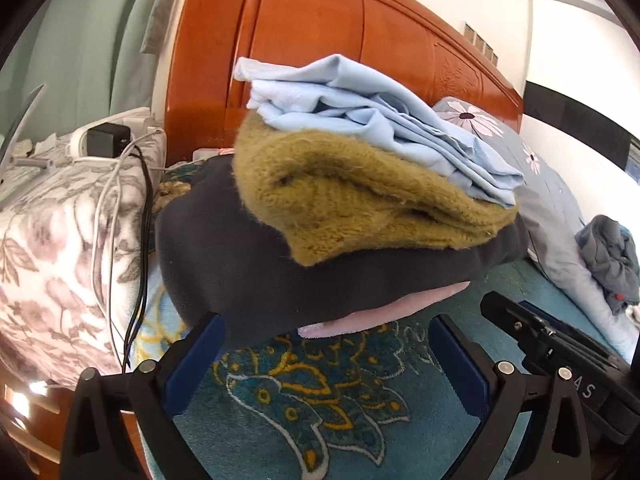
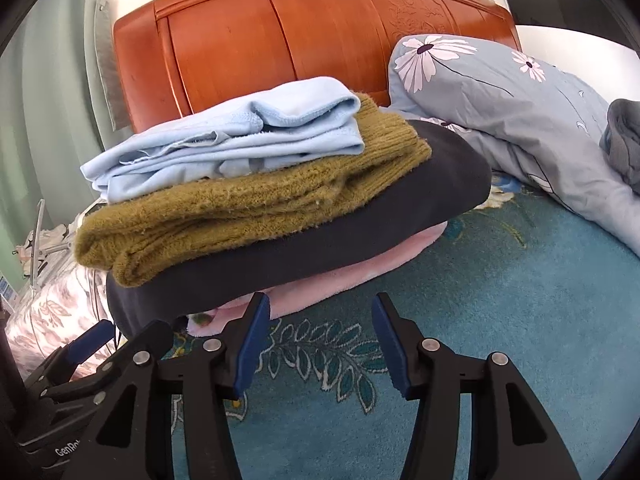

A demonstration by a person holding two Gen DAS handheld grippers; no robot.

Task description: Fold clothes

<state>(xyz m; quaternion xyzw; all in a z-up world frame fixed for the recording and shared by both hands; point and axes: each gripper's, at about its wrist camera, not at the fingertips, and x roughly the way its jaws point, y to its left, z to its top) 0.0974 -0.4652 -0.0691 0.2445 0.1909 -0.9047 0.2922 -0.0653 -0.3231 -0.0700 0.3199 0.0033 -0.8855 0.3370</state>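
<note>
Folded clothes sit in one stack on the bed's teal floral blanket (image 2: 500, 280), in front of the orange-brown wooden headboard (image 2: 280, 40): a light blue cotton garment (image 2: 240, 136) on top, an olive-green knitted sweater (image 2: 240, 212) beneath it, then a dark charcoal fleece garment (image 2: 360, 236), and a pale pink fleece piece (image 2: 320, 280) at the bottom. Left tool (image 1: 326, 344) stands released, jaws spread wide just before the stack's near edge, nothing between them. Right tool (image 2: 320, 332) is also released, jaws parted and empty, near the pink layer. A grey-blue daisy-print duvet (image 2: 520, 92) lies bunched to the right.
</note>
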